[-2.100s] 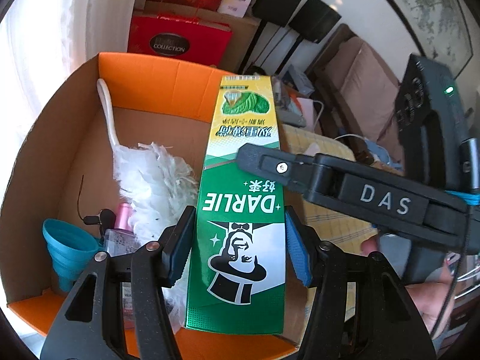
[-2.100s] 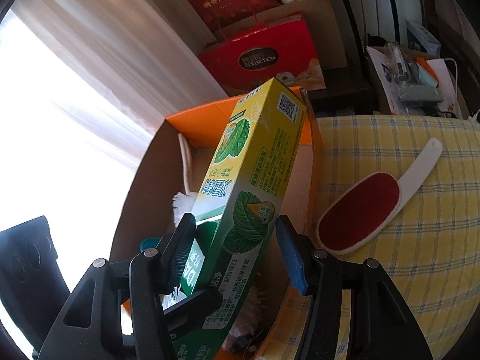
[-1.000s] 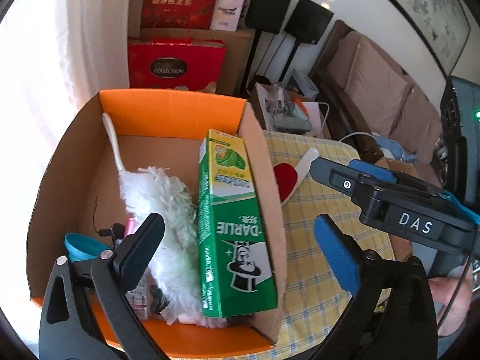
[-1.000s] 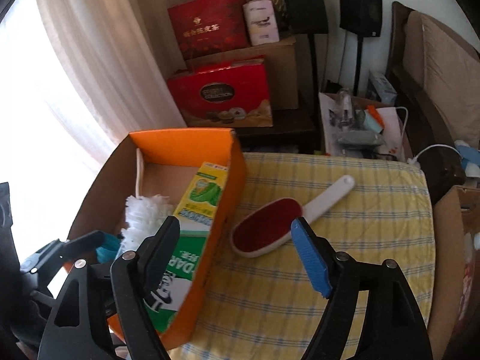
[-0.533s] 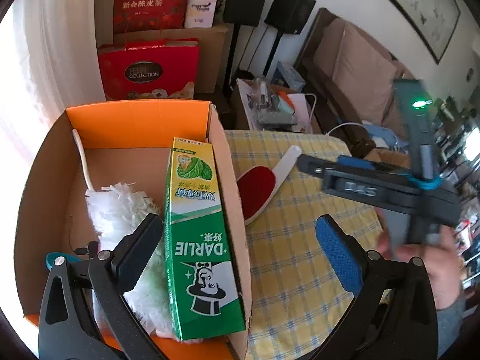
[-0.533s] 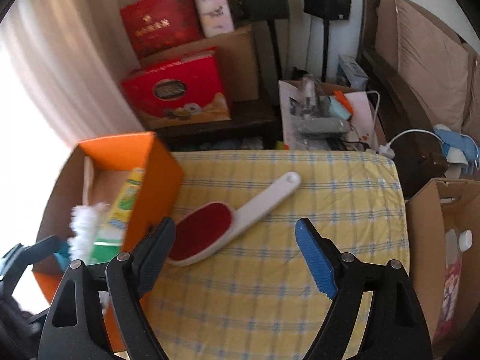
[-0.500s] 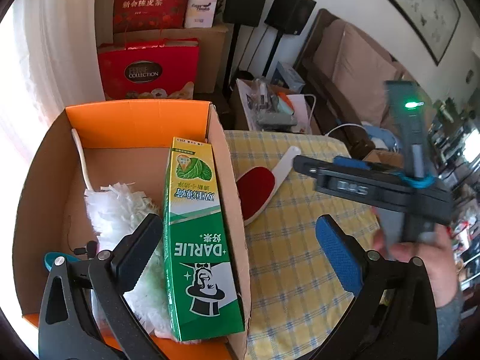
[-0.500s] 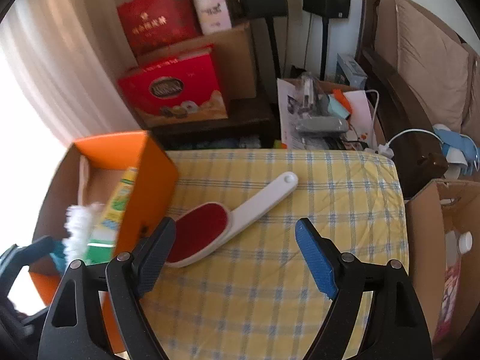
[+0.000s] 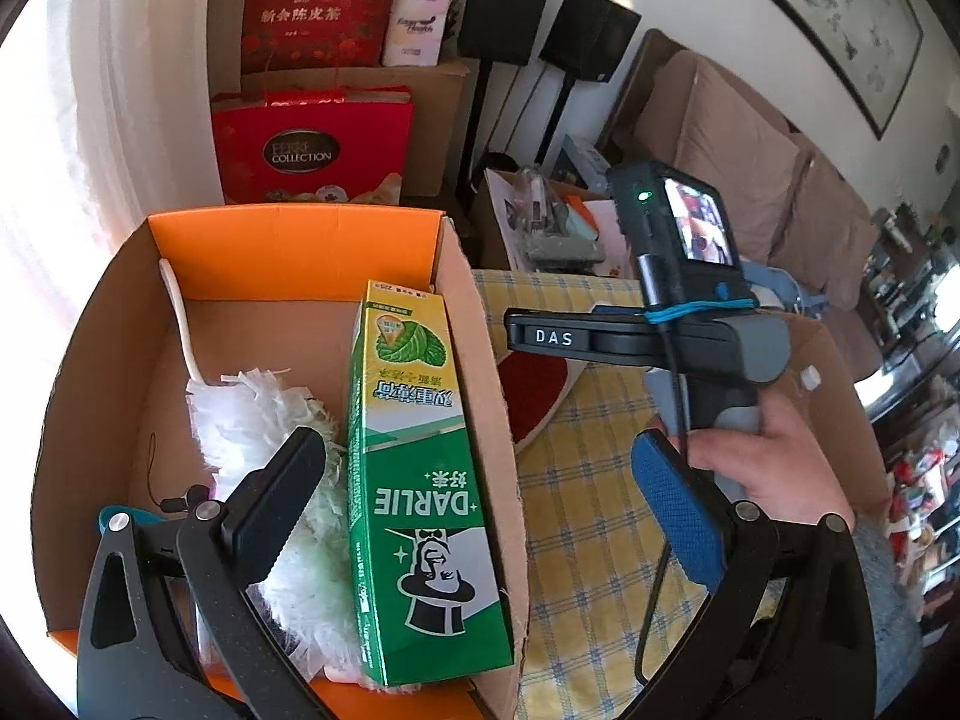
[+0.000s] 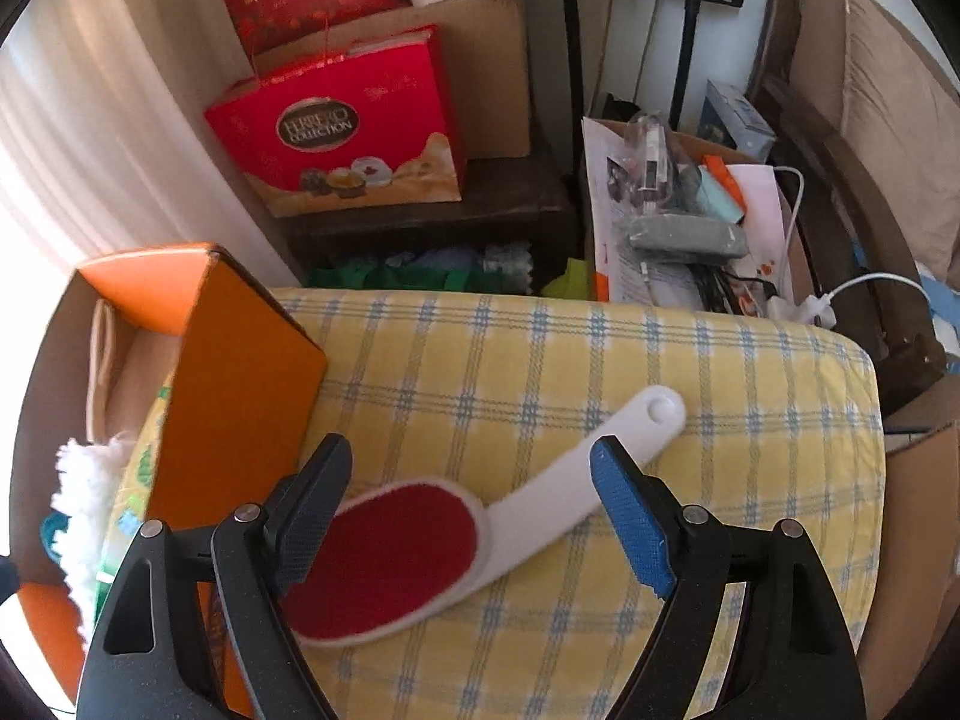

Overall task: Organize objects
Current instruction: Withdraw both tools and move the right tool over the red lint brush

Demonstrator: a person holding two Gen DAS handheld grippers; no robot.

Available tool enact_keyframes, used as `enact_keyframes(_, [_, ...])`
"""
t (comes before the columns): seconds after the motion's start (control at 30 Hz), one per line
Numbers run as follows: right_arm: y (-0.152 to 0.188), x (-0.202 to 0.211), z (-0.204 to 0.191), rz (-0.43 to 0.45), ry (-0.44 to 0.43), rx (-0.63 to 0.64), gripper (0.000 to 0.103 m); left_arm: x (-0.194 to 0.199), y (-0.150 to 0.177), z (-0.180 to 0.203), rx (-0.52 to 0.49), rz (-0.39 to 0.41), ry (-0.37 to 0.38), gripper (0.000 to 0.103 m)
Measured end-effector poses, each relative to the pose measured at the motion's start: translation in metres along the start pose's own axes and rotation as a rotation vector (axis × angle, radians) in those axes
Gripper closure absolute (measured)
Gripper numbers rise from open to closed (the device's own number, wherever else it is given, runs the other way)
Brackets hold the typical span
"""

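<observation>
both claws wide and empty: right claw [image 10: 474,516] over lint brush [image 10: 456,534], left claw [image 9: 474,516]; brush half hidden behind box [image 9: 480,360]

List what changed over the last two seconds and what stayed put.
Both grippers let go of the Darlie toothpaste box, which now lies in the cardboard box beside the white duster. The left gripper drew back, open. The right gripper swung away from the box, down over the red lint brush, open around it without touching. The brush and duster stayed where they were.
</observation>
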State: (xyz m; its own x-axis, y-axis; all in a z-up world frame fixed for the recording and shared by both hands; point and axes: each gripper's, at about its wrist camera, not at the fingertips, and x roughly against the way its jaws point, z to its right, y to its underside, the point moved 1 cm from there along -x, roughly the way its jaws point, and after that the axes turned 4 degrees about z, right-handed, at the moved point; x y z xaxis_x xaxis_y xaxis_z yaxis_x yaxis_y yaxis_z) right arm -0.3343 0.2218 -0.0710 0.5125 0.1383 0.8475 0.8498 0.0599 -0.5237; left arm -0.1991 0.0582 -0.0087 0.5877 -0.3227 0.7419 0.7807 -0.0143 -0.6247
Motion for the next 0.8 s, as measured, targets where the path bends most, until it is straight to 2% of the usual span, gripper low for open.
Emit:
enact_keyframes(0.23, [0.004,-0.018,-0.003,-0.048,0.062,0.025,0.019,-0.001,0.003,-0.003,0.005,-0.007,0.005,0.001])
enact_keyframes(0.53, [0.021,-0.008,-0.005,-0.081,0.066,0.118,0.019,0.007,0.008,0.005,-0.002,-0.005,0.025,0.001])
enact_keyframes(0.8, [0.048,0.014,0.022,-0.097,0.058,0.08,0.019,0.016,0.024,0.027,-0.033,-0.01,0.058,0.001])
